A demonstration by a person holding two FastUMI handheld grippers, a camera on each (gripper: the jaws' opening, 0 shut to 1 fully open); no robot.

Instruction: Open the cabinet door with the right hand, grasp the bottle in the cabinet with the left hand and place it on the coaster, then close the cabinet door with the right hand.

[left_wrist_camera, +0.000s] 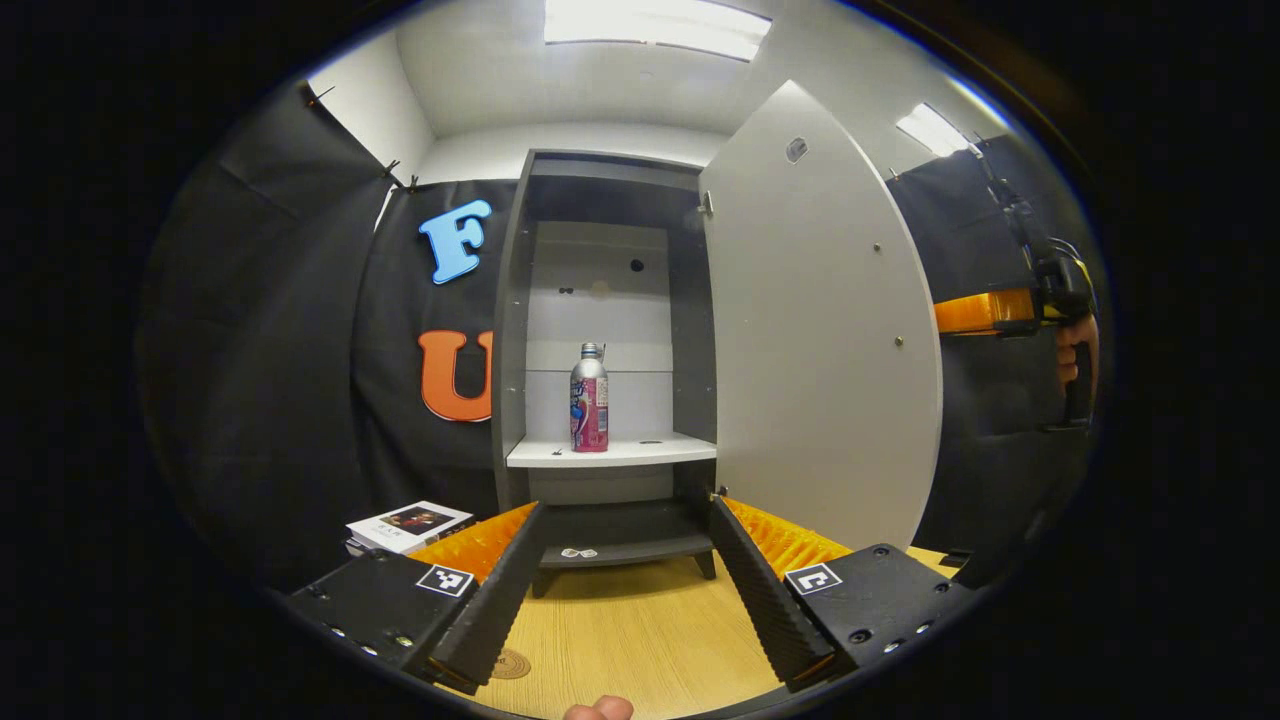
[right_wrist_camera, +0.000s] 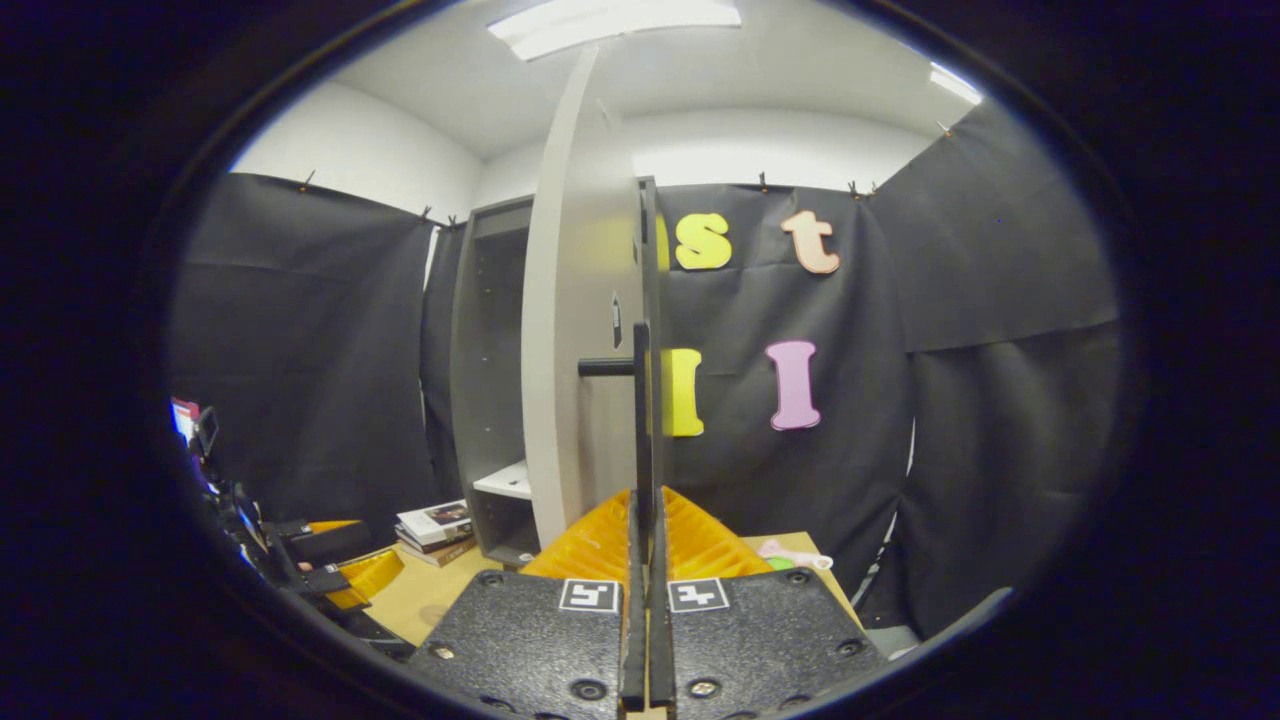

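The grey cabinet (left_wrist_camera: 512, 330) stands open, its door (left_wrist_camera: 820, 330) swung out to the right. A silver and pink bottle (left_wrist_camera: 589, 398) stands upright on the white shelf (left_wrist_camera: 640, 452) inside. My left gripper (left_wrist_camera: 630, 590) is open and low over the wooden table, well short of the bottle. A round coaster (left_wrist_camera: 510, 663) lies on the table by its left finger. In the right gripper view the door (right_wrist_camera: 575, 350) is seen edge-on, and my right gripper (right_wrist_camera: 645, 520) is shut on its dark bar handle (right_wrist_camera: 641, 400). That gripper (left_wrist_camera: 1000, 312) and the hand (left_wrist_camera: 1075, 355) holding it show past the door's edge.
Books (left_wrist_camera: 410, 524) lie stacked on the table left of the cabinet, also seen as books (right_wrist_camera: 435, 525) in the right gripper view. A small pink object (right_wrist_camera: 790, 552) lies on the table to the right of the door. Black cloth walls surround the table.
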